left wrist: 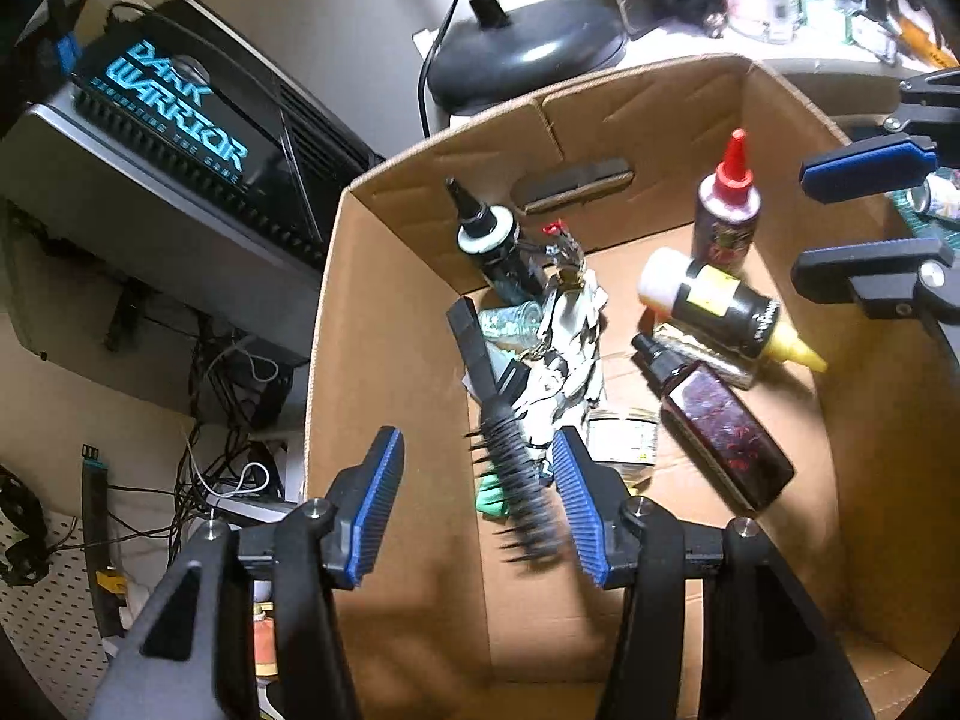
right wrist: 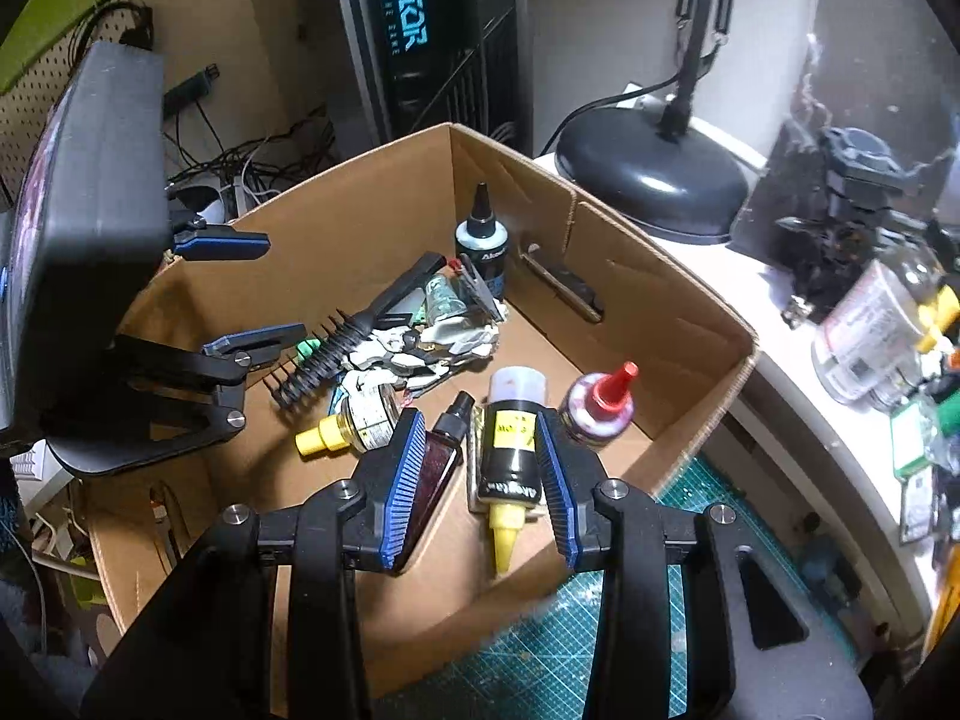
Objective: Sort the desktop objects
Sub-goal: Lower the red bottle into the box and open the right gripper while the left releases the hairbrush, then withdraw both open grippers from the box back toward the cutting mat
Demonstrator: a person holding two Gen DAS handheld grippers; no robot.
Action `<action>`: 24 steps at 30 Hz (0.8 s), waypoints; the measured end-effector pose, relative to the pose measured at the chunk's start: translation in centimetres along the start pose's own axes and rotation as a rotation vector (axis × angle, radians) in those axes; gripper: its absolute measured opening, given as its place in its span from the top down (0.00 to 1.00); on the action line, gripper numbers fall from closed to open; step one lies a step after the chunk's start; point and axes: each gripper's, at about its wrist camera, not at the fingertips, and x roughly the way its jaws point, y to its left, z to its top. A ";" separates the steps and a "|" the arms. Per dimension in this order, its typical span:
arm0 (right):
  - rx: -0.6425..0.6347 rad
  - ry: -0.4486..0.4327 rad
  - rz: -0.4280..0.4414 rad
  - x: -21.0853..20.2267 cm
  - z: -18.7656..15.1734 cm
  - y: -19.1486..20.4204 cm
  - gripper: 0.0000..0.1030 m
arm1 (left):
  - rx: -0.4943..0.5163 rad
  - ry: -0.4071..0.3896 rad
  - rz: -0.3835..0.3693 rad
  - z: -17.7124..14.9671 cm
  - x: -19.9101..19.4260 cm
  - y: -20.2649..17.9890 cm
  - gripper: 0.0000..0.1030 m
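A cluttered workspace rings the sorting area.
A black computer tower (left wrist: 180, 120) lettered "DARK WARRIOR" in blue stands at far left, with tangled cables (left wrist: 234, 372) on the floor below and a pegboard (left wrist: 54, 552) nearer. A black lamp base (right wrist: 654, 180) sits on the white desk (right wrist: 774, 360) at far right, and a green cutting mat (right wrist: 540, 660) lies near.

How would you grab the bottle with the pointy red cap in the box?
Grip the purple round bottle with the pointed red cap around its wide body, coming from above with the right gripper, which is nearest. It stands roughly upright by the cardboard box wall, so the body's sides are exposed; the tapered cap would probably slip.
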 end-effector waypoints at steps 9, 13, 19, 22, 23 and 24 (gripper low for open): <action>0.035 -0.122 0.000 -4.6 -2.4 -0.5 0.65 | -0.091 -0.129 0.003 -1.0 -4.0 -0.9 0.43; 0.045 -0.204 -0.020 -7.5 -3.8 -0.4 0.65 | -0.147 -0.244 0.074 -1.9 -6.8 -0.7 0.27; 0.064 -0.290 -0.065 -12.0 -5.8 -0.4 0.44 | -0.246 -0.386 0.025 -3.2 -11.0 -0.2 0.21; 0.085 -0.338 -0.097 -14.6 -6.9 -0.6 0.39 | -0.286 -0.457 -0.026 -3.7 -12.8 -0.6 0.15; 0.091 -0.353 -0.107 -15.5 -7.3 -0.6 0.38 | -0.298 -0.480 -0.044 -3.9 -13.4 -0.8 0.13; 0.096 -0.364 -0.118 -16.2 -7.8 -0.7 0.37 | -0.309 -0.503 -0.062 -4.0 -13.9 -1.0 0.12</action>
